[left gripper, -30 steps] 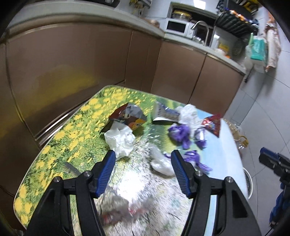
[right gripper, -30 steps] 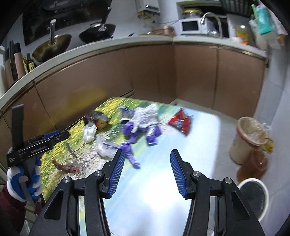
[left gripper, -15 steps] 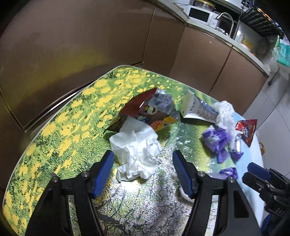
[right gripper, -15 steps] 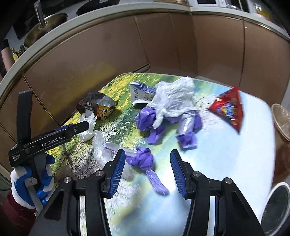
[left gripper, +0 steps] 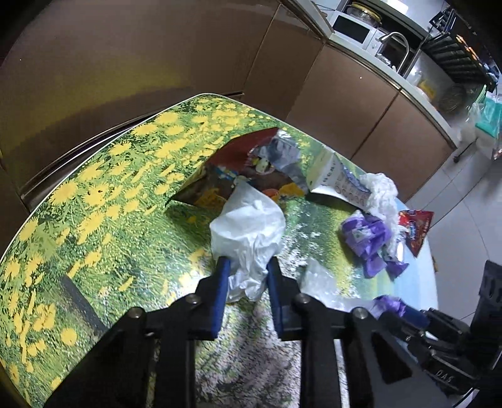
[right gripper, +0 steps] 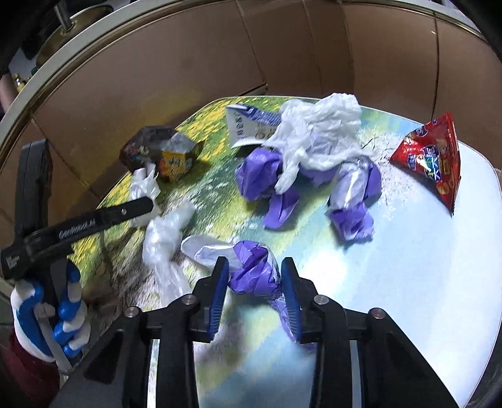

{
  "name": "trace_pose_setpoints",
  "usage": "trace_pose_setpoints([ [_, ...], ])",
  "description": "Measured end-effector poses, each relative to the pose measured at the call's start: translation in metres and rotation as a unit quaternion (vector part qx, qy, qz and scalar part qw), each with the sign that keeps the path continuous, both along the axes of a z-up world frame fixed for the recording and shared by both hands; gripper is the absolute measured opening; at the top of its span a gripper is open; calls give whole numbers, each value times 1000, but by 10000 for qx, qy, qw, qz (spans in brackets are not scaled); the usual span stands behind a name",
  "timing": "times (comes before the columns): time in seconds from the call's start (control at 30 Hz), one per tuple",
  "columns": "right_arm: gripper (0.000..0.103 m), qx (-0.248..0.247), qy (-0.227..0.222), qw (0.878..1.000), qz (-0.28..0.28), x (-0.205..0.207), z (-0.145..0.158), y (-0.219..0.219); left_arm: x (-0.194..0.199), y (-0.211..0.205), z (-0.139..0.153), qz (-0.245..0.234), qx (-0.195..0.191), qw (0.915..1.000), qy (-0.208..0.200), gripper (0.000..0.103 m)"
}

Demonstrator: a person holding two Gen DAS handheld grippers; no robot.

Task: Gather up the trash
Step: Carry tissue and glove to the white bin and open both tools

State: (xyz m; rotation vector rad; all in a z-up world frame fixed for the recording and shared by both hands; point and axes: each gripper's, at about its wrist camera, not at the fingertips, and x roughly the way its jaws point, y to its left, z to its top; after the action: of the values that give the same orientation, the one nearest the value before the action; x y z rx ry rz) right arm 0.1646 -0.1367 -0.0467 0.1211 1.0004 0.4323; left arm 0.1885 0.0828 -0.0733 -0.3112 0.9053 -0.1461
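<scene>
Trash lies on a table with a flower-print top [left gripper: 94,204]. My left gripper [left gripper: 248,270] points down at a crumpled white bag [left gripper: 248,232]. Its jaws are closing and the pads pinch the bag's near end. My right gripper [right gripper: 254,273] has a twisted purple wrapper [right gripper: 254,270] between its closing jaws, touching both pads. Also on the table are a red snack bag [right gripper: 429,157], a white plastic wad [right gripper: 317,135], two more purple wrappers [right gripper: 263,175], a milk carton [left gripper: 332,179], a dark snack bag [left gripper: 244,169] and clear plastic [right gripper: 163,238].
Brown cabinet fronts [left gripper: 157,47] curve around the table's far side. A counter above them holds a microwave [left gripper: 354,25] and a tap. A hand in a blue-and-white glove [right gripper: 47,314] holds the left gripper at the table's left edge. Tiled floor [left gripper: 464,194] lies to the right.
Both grippers came down close to the table. The left jaws narrowed onto the white bag, and the right jaws narrowed around the purple wrapper.
</scene>
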Motion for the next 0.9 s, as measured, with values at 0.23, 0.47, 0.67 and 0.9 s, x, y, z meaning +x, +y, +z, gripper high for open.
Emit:
trace_pose_setpoints([
  [0.23,30,36,-98,9998,152,-35,8,-8,-27,1,20,-42,76,9997,-246,16],
  [0.47,30,34,-521,9986,31,-74,42,-23,-67,-3,51,-149,149,9980,-594,16],
  [0.67,30,-218,-1098,9936,-123,-113,79,-31,-107,-16,77,-274,194,9955,-887,16],
  [0.9,30,-479,-1576,9854,-435,-159,103,-55,-143,-51,99,-565,380,9912,-1136,16],
])
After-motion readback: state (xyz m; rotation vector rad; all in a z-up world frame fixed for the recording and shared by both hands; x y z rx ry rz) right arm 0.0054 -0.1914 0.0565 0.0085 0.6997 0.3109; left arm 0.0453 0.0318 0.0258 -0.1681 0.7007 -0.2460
